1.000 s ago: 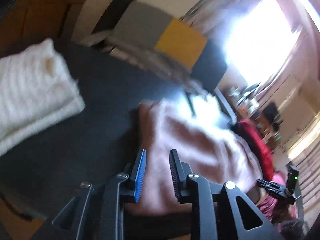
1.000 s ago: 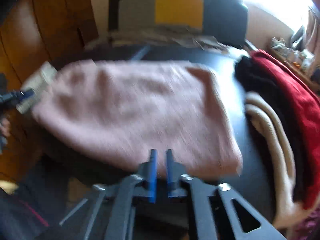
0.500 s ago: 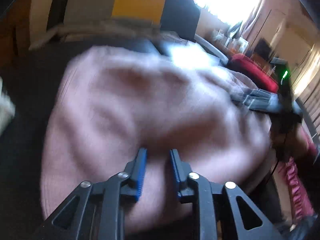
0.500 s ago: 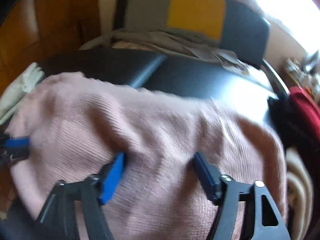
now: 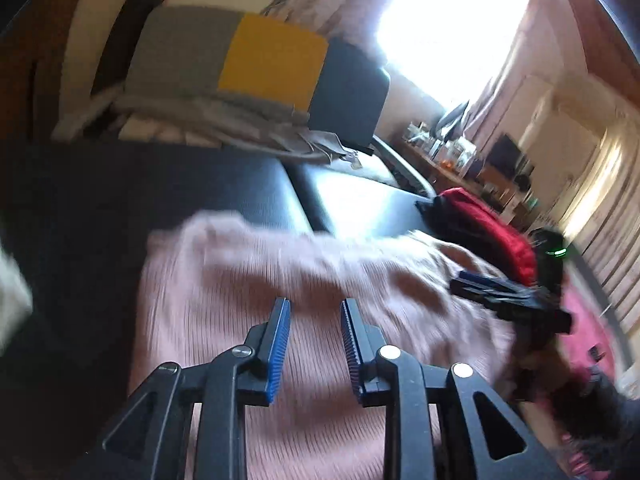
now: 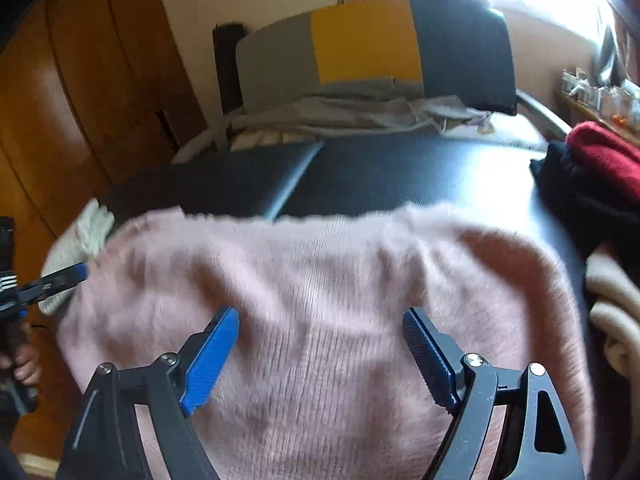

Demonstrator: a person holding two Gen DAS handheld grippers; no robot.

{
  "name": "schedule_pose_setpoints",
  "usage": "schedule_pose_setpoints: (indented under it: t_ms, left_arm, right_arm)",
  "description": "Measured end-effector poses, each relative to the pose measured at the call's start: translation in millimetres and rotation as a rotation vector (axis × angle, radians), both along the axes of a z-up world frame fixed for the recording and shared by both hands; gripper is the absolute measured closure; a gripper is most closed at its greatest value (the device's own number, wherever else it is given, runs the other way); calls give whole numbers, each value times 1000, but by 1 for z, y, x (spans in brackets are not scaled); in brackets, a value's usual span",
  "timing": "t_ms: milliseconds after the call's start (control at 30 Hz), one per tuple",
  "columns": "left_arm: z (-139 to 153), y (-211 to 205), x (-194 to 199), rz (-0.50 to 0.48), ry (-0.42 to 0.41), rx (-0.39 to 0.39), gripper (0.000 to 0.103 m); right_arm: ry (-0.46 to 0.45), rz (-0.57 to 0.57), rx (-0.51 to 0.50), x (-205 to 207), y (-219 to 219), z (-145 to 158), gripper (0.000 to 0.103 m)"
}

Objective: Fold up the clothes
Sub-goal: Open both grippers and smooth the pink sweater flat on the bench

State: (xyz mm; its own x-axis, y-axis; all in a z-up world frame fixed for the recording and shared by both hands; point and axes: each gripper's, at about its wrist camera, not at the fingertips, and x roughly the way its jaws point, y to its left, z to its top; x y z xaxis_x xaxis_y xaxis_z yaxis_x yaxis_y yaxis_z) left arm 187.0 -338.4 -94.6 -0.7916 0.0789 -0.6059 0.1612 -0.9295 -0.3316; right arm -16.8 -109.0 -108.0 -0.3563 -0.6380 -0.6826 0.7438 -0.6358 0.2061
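pink sweater (image 6: 320,320) lies as a folded slab on the black tabletop (image 6: 400,176). right gripper (image 6: 320,344) fingers wide apart; left gripper (image 5: 314,336) fingers slightly apart, both empty. judged: between folds or finished; cannot tell.

Bare table (image 6: 400,176) beyond sweater (image 6: 320,300) is passable. Red-and-black pile (image 6: 592,172) blocks right of sweater; white knit (image 6: 76,240) blocks left; chair (image 6: 372,48) behind.
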Motion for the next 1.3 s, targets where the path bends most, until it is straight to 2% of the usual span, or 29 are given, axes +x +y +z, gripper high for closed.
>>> schedule_pose_setpoints:
  t_ms: [100,200,267,333,433,567,667,833,933,1000,1100,1167,1233,1300]
  left_arm:
    - [-2,3,-28,-16,-22,-85,77]
    - [-11,1,-51,-30,-65,-140,77]
    - [-24,0,-60,-12,-119,-178,77]
    - [-50,-7,-62,13,-229,-200,77]
    - [-58,-19,-37,36,-167,-142,76]
    - [-62,-31,-25,75,-139,-68,76]
    - [-61,-32,-21,101,-135,-53,76]
    - [-58,-40,0,238,-100,23,78]
    - [-44,-42,25,252,-9,61,77]
    - [-35,-42,35,240,22,41,77]
    - [-26,-37,26,192,12,-17,77]
    - [-25,-34,12,183,-27,-70,77]
    - [-30,-34,0,234,-83,-126,77]
    - [-40,-41,-6,263,-127,-83,77]
  right_arm:
    - [15,-18,-1,-14,0,10,18]
    - [-3,-51,55,-37,-2,4,18]
    - [-12,-71,112,-53,-2,-5,18]
    - [21,-92,219,-65,-4,-17,18]
    - [35,-96,229,-75,10,-31,15]
    - [33,-102,194,-75,17,-34,12]
    - [37,-98,198,-74,15,-35,9]
    - [49,-99,200,-73,14,-36,9]
    - [64,-103,204,-70,13,-36,9]
    - [75,-112,203,-68,13,-32,9]
    - [131,-108,180,-50,6,-16,9]
    - [142,-71,129,-36,-3,-5,9]
    - [153,-6,104,-18,-23,5,9]
    - [131,50,91,-6,-41,6,9]
